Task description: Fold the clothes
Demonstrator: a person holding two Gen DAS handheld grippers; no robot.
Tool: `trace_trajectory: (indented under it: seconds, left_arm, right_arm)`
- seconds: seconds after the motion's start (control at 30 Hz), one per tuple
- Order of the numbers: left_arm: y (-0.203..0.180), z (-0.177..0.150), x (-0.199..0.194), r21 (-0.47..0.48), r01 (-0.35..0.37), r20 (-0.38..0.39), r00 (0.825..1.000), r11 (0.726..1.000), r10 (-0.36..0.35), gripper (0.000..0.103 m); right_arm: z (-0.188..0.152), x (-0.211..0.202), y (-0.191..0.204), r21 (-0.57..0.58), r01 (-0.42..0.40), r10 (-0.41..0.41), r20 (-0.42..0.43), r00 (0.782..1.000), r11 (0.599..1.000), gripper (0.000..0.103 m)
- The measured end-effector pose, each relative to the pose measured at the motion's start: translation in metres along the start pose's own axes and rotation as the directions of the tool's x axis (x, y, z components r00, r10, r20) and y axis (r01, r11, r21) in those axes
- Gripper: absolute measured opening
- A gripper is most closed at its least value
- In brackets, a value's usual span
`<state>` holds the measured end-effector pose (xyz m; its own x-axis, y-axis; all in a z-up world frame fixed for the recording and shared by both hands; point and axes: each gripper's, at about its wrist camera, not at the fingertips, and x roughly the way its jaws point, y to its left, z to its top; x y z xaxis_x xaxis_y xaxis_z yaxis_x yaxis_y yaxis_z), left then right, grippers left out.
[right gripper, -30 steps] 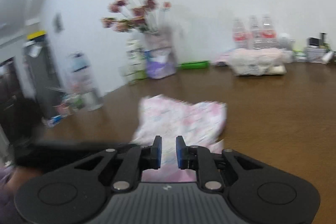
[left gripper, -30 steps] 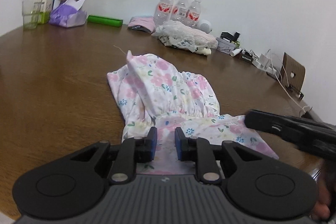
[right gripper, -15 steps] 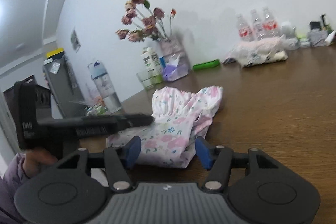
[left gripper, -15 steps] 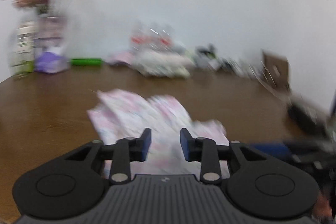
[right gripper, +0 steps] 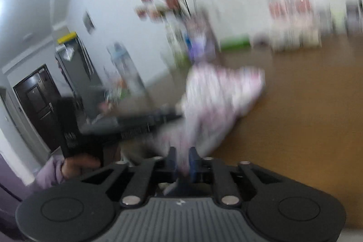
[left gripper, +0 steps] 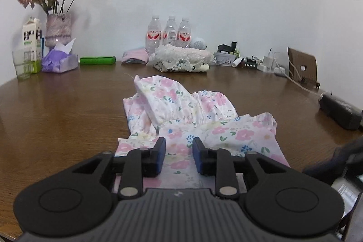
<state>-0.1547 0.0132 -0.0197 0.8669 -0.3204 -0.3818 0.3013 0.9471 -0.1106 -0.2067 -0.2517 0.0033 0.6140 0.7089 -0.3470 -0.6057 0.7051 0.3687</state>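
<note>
A white garment with pink and blue flowers (left gripper: 181, 110) lies crumpled on the brown table (left gripper: 56, 110). My left gripper (left gripper: 178, 151) is open just above the garment's near edge, with cloth showing between its blue pads. The right wrist view is blurred by motion. There my right gripper (right gripper: 181, 160) has its blue pads close together with a fold of the same garment (right gripper: 217, 92) between them. The left gripper's dark body (right gripper: 127, 124) reaches in from the left of that view.
At the table's back stand a vase of dried flowers (left gripper: 57, 28), a milk carton (left gripper: 31, 42), a glass (left gripper: 21, 62), purple tissues (left gripper: 60, 58), a green tube (left gripper: 96, 60), three water bottles (left gripper: 169, 32), a folded pile of clothes (left gripper: 181, 59) and chargers with cables (left gripper: 267, 62).
My left gripper has opened wider and steadied over the garment's near edge. My right gripper, wide open half a second ago, has closed on the garment's edge and is moving fast.
</note>
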Motion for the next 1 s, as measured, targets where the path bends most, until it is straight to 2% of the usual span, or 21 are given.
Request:
trace_trajectory:
  seconds: [0.03,0.07,0.13,0.2,0.23,0.33,0.43,0.5,0.53,0.57,0.6,0.63,0.7,0.77,0.8,0.87,0.9,0.93,1.0]
  left_arm:
    - [0.004,0.002,-0.005,-0.024,0.020,0.017,1.000,0.999,-0.020,0.039]
    - [0.009,0.005,-0.012,-0.040,0.034,0.045,0.998,0.999,-0.033,0.045]
    - [0.020,0.011,-0.026,-0.054,0.046,0.094,0.995,0.997,-0.041,0.050]
    - [0.030,0.015,-0.037,-0.027,0.018,0.100,0.995,0.999,-0.015,0.051]
    - [0.034,0.015,-0.041,-0.008,0.008,0.085,0.996,1.000,-0.007,0.052]
    - [0.042,0.009,-0.049,0.031,0.025,0.030,0.999,0.999,-0.026,0.054]
    - [0.036,-0.004,-0.049,0.052,0.079,0.018,0.997,0.996,-0.080,0.054]
    - [0.028,-0.009,-0.040,0.080,0.073,-0.002,0.997,0.994,-0.073,0.053]
    - [0.026,-0.010,-0.035,0.086,0.064,-0.011,0.998,0.994,-0.064,0.053]
    - [0.029,-0.010,-0.033,0.067,0.070,-0.018,0.997,0.995,-0.069,0.053]
    - [0.033,-0.009,-0.030,0.044,0.077,-0.024,0.997,0.996,-0.076,0.053]
    - [0.037,-0.009,-0.027,0.021,0.084,-0.031,0.996,0.996,-0.083,0.053]
    - [0.045,-0.006,-0.031,-0.007,0.074,-0.011,0.997,0.997,-0.074,0.054]
    - [0.050,-0.002,-0.041,-0.012,0.058,0.021,0.998,0.998,-0.058,0.055]
    - [0.050,-0.001,-0.048,0.013,0.059,0.038,0.997,0.998,-0.060,0.059]
    - [0.051,0.001,-0.062,0.068,0.062,0.072,0.995,0.996,-0.067,0.067]
    - [0.048,0.001,-0.065,0.108,0.068,0.080,0.994,0.992,-0.077,0.070]
    - [0.045,0.001,-0.069,0.150,0.074,0.086,0.992,0.986,-0.087,0.071]
    - [0.039,-0.001,-0.073,0.227,0.097,0.095,0.988,0.969,-0.121,0.071]
  right_arm:
    - [0.006,-0.001,0.009,-0.054,0.016,-0.014,0.046,0.999,0.998,0.039]
    - [0.012,0.007,0.018,-0.115,0.046,-0.039,0.064,0.997,0.992,0.044]
    - [0.023,0.038,0.031,-0.205,0.126,-0.116,0.060,0.991,0.971,0.041]
    - [0.028,0.074,0.025,-0.180,0.192,-0.194,0.012,0.981,0.965,0.027]
    - [0.029,0.089,0.019,-0.149,0.220,-0.225,-0.015,0.974,0.964,0.016]
    - [0.024,0.108,-0.006,-0.016,0.225,-0.225,-0.069,0.972,0.974,0.013]
    - [0.024,0.101,-0.021,0.050,0.170,-0.166,-0.078,0.983,0.984,0.014]
    - [0.032,0.092,-0.010,-0.014,0.155,-0.156,-0.071,0.985,0.988,0.024]
    - [0.032,0.086,0.003,-0.114,0.116,-0.122,-0.047,0.991,0.987,0.041]
    - [0.033,0.079,0.016,-0.214,0.079,-0.087,-0.027,0.996,0.974,0.064]
    - [0.033,0.075,0.027,-0.302,0.046,-0.055,-0.021,0.998,0.952,0.074]
    - [0.029,0.078,0.031,-0.358,0.023,-0.045,-0.053,0.998,0.933,0.077]
    - [0.021,0.083,0.039,-0.464,-0.028,-0.030,-0.118,0.993,0.885,0.076]
    - [0.013,0.088,0.047,-0.560,-0.085,-0.024,-0.184,0.983,0.824,0.069]
    - [0.009,0.091,0.050,-0.603,-0.106,-0.029,-0.209,0.977,0.791,0.067]
    - [0.007,0.095,0.049,-0.664,-0.092,-0.068,-0.212,0.975,0.742,0.064]
    - [0.008,0.096,0.044,-0.658,-0.089,-0.070,-0.212,0.975,0.748,0.059]
    - [0.011,0.097,0.039,-0.635,-0.100,-0.057,-0.222,0.973,0.766,0.050]
    - [0.017,0.097,0.028,-0.588,-0.121,-0.030,-0.240,0.970,0.799,0.047]
